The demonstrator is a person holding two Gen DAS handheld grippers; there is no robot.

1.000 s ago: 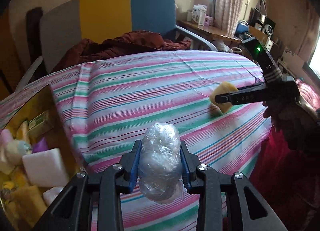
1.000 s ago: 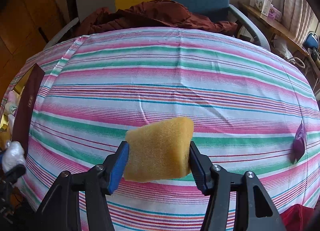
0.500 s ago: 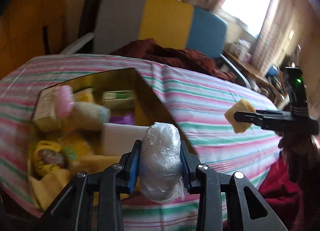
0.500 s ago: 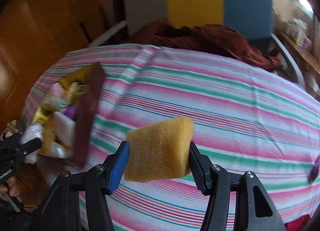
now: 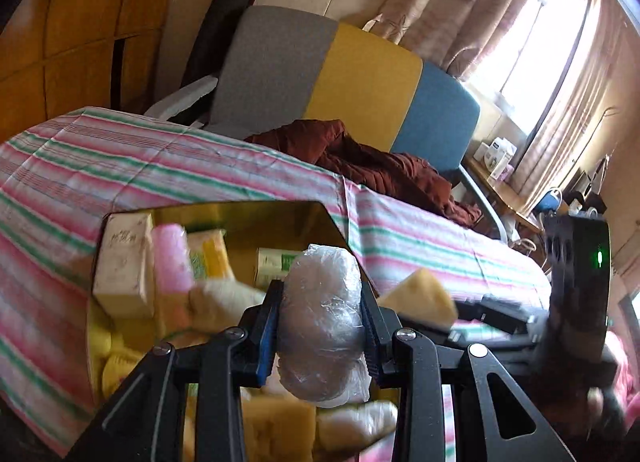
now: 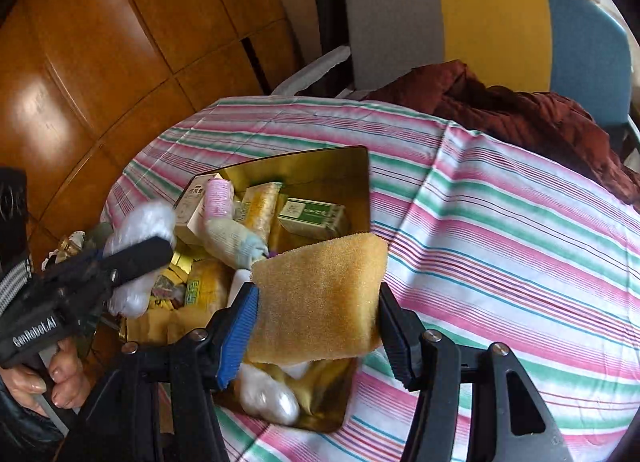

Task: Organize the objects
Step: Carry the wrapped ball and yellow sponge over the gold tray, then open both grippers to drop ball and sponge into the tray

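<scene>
My left gripper [image 5: 322, 326] is shut on a clear plastic-wrapped bundle [image 5: 322, 322] and holds it over the near part of a gold box [image 5: 280, 212] full of items. In the right wrist view the same bundle [image 6: 140, 230] shows at the box's left side. My right gripper [image 6: 318, 310] is shut on a yellow sponge [image 6: 318, 298] and holds it above the gold box [image 6: 344, 166]. The sponge [image 5: 420, 300] also shows in the left wrist view, just right of the bundle.
The box holds a pink roll [image 6: 218, 194], a green-and-white carton [image 6: 314, 218], a white carton [image 5: 124, 262], sponges and wrapped packets. It sits on a striped tablecloth [image 6: 500, 230]. A grey, yellow and blue chair [image 6: 480, 22] with a maroon cloth [image 6: 500, 102] stands behind.
Both grippers have swung left from the open tablecloth to the gold box. The bundle and the sponge now hang over the box, close together, each still held.
</scene>
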